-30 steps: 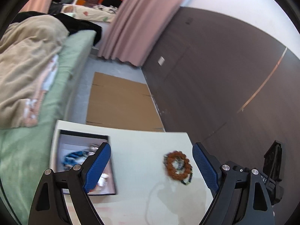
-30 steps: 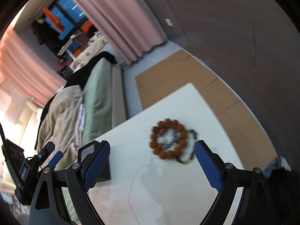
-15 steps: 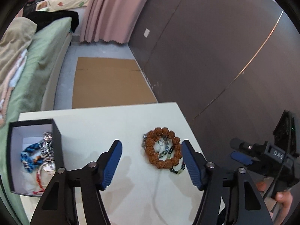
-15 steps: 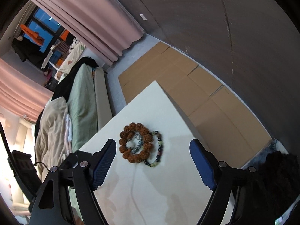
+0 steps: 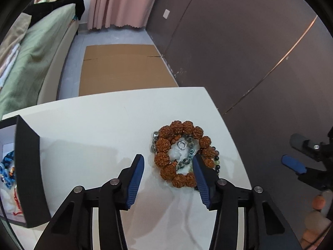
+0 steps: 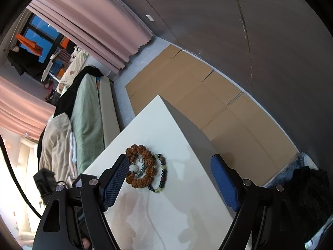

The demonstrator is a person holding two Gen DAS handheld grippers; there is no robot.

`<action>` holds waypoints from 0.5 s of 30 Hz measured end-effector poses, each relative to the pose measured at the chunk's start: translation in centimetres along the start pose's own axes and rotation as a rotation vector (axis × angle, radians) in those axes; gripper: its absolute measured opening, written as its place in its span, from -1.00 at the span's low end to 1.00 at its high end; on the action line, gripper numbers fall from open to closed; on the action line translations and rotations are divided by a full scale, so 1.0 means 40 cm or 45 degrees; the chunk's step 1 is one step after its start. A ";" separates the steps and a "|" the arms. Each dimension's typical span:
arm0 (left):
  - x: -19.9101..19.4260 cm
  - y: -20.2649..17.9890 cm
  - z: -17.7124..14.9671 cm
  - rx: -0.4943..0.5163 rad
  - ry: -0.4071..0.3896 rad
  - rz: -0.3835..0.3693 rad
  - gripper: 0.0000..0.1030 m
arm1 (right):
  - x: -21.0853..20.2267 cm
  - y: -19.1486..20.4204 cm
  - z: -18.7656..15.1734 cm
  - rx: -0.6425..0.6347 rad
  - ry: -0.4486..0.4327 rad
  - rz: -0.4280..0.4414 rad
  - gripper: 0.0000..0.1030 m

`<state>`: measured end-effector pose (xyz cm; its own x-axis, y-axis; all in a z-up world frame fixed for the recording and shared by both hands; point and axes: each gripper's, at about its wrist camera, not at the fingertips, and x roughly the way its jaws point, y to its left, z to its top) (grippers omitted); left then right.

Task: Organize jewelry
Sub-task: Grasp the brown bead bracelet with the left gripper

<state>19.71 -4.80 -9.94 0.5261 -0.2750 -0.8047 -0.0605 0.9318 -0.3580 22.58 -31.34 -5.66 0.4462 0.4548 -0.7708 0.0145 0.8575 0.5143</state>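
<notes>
The left tool [image 5: 167, 162], open and empty, has closed in over the bracelets [image 5: 183, 156].

The left gripper [image 5: 167, 167] is angled down and forward, its 2 blue-padded fingers [image 5: 135, 182] spread apart with nothing between them. The right-hand finger sits further forward than the left one. The right gripper [image 6: 170, 174] is tilted, leaning over to the left, and its 2 blue fingers [image 6: 223, 182] stand wider apart, also holding nothing. From the left wrist view, the right gripper shows at the far right edge, well apart from the left one.
</notes>
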 end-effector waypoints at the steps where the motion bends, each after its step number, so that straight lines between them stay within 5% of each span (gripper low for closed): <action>1: 0.008 -0.001 0.000 0.000 0.005 0.005 -0.08 | -0.001 0.000 0.002 -0.003 0.000 0.003 0.59; 10: 0.074 0.012 -0.006 -0.050 0.035 -0.009 -0.27 | 0.011 0.008 0.014 -0.023 0.017 0.003 0.59; 15: 0.071 0.018 -0.004 -0.075 0.028 -0.047 -0.54 | 0.042 0.031 0.008 -0.065 0.056 0.005 0.59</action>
<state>21.03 -4.97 -12.56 0.5103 -0.3148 -0.8003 -0.0913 0.9055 -0.4144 23.62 -29.58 -6.18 0.4061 0.4671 -0.7854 -0.0331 0.8664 0.4982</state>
